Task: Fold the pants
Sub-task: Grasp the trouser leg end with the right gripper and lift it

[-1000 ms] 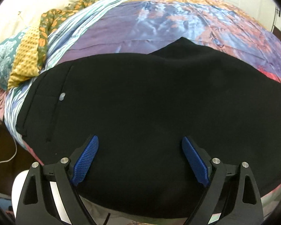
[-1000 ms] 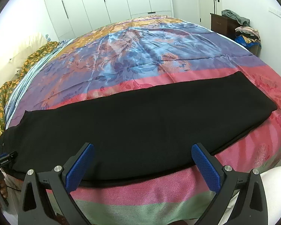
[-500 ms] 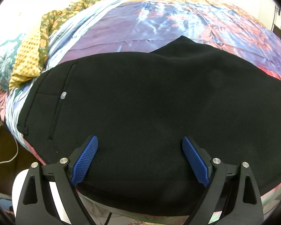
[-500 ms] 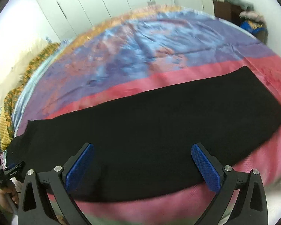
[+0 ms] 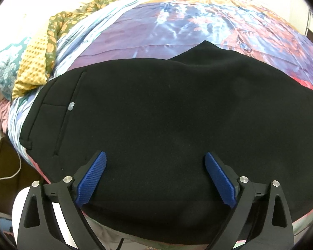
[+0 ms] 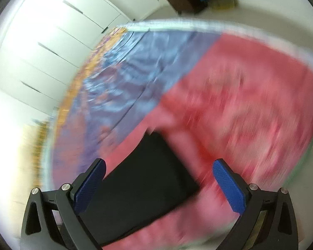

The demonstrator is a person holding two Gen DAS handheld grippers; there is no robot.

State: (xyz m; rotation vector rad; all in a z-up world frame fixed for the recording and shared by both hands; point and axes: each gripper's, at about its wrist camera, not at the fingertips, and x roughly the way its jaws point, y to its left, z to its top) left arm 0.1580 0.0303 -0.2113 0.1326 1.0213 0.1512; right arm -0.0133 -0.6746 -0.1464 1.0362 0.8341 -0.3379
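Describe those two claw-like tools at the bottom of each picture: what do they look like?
The left gripper and right gripper look alike: black plastic frames with triangular cut-outs and silver screw heads. Each has two jaws lined with ribbed blue pads. A thin black cable shows beneath the left one.

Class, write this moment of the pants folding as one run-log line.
step: reach | left gripper: open, over waist end of black pants | right gripper: open, at leg end, view blurred | pants flat on bedspread, ungrasped
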